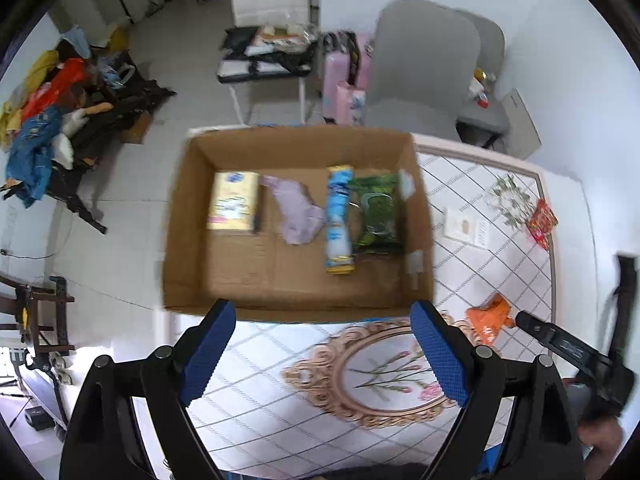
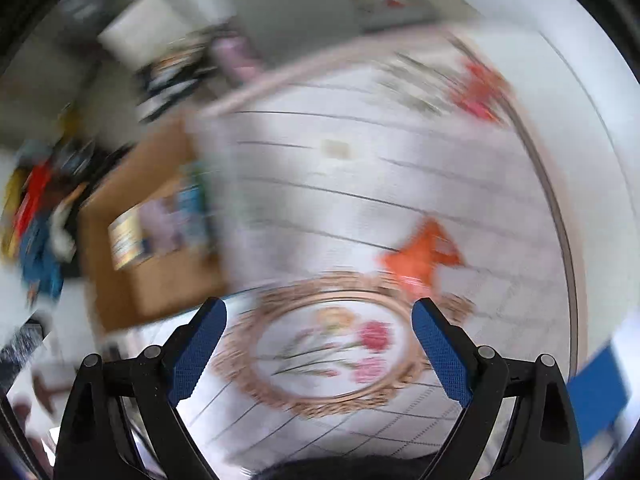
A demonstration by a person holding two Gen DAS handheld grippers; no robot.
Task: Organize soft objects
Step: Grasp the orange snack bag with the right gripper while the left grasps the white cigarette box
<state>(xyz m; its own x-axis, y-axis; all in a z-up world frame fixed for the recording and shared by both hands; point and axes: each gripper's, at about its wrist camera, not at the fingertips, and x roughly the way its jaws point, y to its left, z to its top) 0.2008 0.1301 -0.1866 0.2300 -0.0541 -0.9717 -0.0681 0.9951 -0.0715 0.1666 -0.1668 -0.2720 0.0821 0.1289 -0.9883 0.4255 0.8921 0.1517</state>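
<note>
Left tongs: left gripper [image 1: 322,322] hovers with its blue textured fingers [image 1: 210,354] spread wide and nothing between them, over the near edge of the cardboard box [image 1: 188,216].
Right tongs: right gripper [image 2: 318,320] likewise spread wide and bare, above the oval flower motif [image 2: 332,350]; this view is heavily blurred.
Orange soft object: crumpled orange cloth [image 1: 490,318] lies on the tablecloth [image 1: 492,208], just right of the left gripper's right finger; in the right wrist view [image 2: 422,258] it sits just beyond the right fingertip, apart from it.
Box contents: yellow tissue pack [image 1: 234,204] at left, limp lilac cloth [image 1: 298,212] beside it, then a blue-and-yellow roll pack [image 1: 338,220] touching a glossy green wipes pack [image 1: 376,212].
Table far right: red crinkly packet [image 1: 542,218] at the edge, a small white card [image 1: 466,226] nearer the box.
Beyond: grey chair [image 1: 424,68] behind the box.
</note>
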